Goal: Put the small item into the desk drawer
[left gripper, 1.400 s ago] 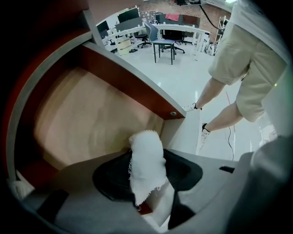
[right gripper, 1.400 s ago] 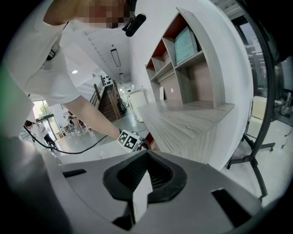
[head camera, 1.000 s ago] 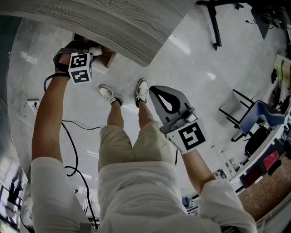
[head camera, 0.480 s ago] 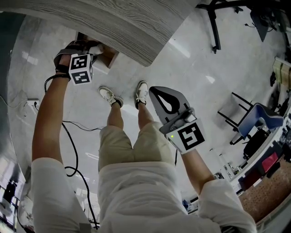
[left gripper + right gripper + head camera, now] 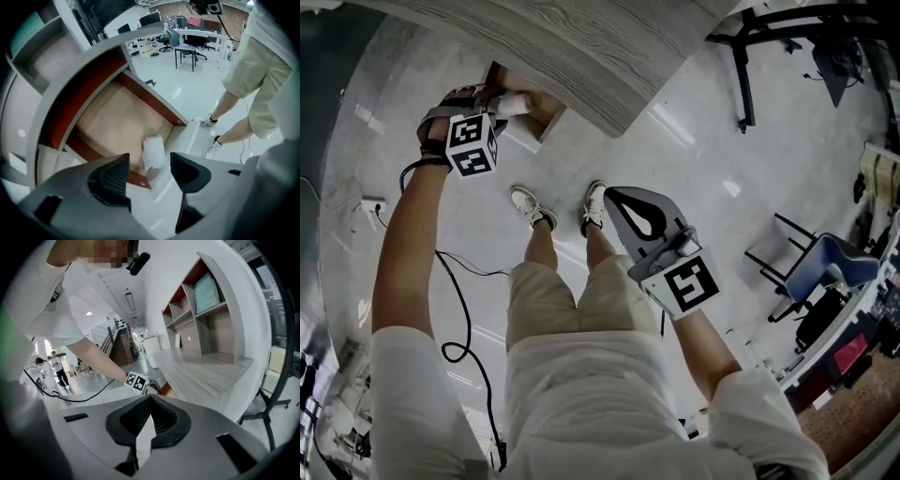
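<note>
White and fluffy, lying loose in the desk drawer (image 5: 154,104): small item (image 5: 153,152) parked on the pale wood bottom, tucked into the corner by the white drawer front. Out of the grip now. Left gripper (image 5: 149,176) hanging above it, pointing steeply down, fingers (image 5: 110,180) spread wide – just been opening – w/ nothing between the pads. Item only seen through the gap, clear of both tips.

Compared w/ a sec ago in head view: back then low at the drawer mouth, white fluff right at the fingertips. Now lifted up and off, fluff left behind inside, more of the red-brown drawer wall and bottom on show. Drawer still pulled out from under the grey wood-grain counter (image 5: 581,56).

Right gripper (image 5: 150,408): fingers clenched tight together, empty, aimed toward the counter edge & the left arm. In head view, parked over the right thigh, marker cube facing up, approx same spot as a sec ago.

Black cable (image 5: 461,305) trailing from the left wrist down past the leg, same as before. Two white shoes (image 5: 530,204) on the glossy pale floor (image 5: 703,150), just beside the drawer front.
</note>
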`<action>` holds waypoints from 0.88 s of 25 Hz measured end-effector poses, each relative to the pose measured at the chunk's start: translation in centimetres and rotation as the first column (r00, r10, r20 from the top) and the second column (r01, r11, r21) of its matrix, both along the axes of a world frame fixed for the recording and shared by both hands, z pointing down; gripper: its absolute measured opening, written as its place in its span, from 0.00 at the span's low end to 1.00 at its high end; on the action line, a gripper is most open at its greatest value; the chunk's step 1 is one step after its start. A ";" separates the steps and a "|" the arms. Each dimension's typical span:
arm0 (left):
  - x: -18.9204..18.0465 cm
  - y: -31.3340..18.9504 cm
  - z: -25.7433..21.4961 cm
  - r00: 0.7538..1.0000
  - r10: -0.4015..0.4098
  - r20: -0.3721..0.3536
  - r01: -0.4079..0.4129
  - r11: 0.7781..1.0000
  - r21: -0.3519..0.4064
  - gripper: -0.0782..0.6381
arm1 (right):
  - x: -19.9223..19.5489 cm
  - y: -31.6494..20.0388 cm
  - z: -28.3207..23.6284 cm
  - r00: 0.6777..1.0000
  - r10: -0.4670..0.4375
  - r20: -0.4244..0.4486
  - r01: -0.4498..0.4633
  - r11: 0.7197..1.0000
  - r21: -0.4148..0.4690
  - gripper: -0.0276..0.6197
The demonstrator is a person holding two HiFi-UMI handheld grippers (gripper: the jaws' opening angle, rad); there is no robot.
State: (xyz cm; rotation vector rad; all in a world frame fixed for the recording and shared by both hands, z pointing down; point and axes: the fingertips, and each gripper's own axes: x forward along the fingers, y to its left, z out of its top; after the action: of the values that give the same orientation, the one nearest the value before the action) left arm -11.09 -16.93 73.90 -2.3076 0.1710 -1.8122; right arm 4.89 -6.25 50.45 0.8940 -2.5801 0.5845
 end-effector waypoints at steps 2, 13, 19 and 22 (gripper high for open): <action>-1.2 0.7 -1.6 0.999 -0.038 0.006 0.038 0.999 0.016 0.46 | -0.5 0.5 -1.4 1.000 -0.019 0.003 0.019 1.000 0.025 0.04; -5.7 2.7 -14.3 0.832 -0.494 -0.252 0.527 0.845 0.086 0.46 | -4.5 1.6 -9.5 0.980 -0.199 -0.009 0.199 0.970 0.140 0.04; -6.6 4.6 -20.2 0.752 -0.565 -0.339 0.624 0.776 0.091 0.35 | -5.1 1.6 -13.7 0.968 -0.249 -0.020 0.248 0.953 0.174 0.04; -7.4 5.3 -23.3 0.703 -0.589 -0.398 0.669 0.738 0.090 0.17 | -5.2 1.3 -15.6 0.967 -0.252 -0.022 0.251 0.946 0.205 0.04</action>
State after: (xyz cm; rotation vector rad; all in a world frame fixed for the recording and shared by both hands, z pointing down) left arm -18.45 -11.59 50.59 -2.5478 1.3178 -1.4616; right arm -0.27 -4.92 34.81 0.6055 -2.7371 0.2500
